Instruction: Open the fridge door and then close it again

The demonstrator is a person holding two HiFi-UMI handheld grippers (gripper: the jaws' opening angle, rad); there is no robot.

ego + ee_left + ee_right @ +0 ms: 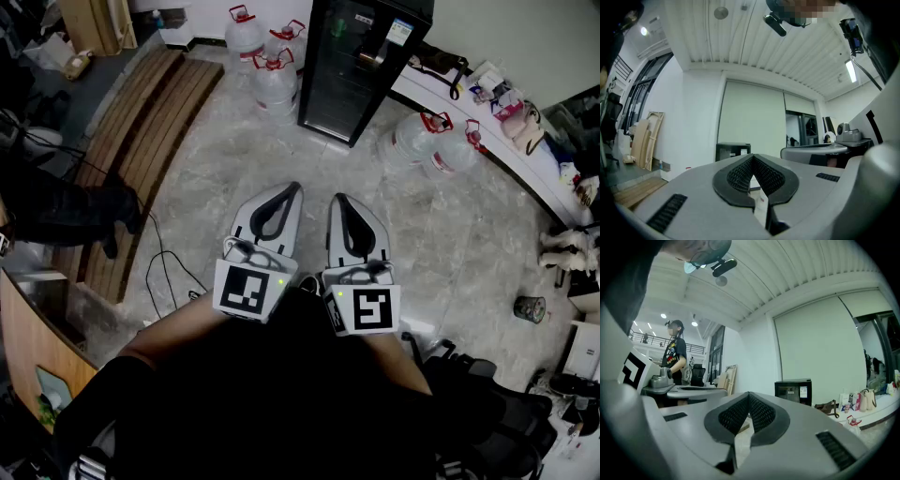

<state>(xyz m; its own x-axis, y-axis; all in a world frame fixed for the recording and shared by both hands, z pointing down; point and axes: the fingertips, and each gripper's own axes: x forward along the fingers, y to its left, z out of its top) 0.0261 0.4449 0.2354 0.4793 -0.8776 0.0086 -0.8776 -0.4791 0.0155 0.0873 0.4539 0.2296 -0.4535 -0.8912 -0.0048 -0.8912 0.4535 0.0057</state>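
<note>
Fridge (361,66) stands shut beside water jugs (274,86); left tongs (294,187) and right tongs (338,199) are both closed, empty.

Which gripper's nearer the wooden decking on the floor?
Left. In the head view the left gripper hangs right of the wooden decking, apart from it; the right gripper is farther right, beyond the left one.

The pale stone floor (450,234) carries the black fridge (361,66), large water jugs (274,84) on both sides of it, wooden planks (141,141) and a small can (530,307).
</note>
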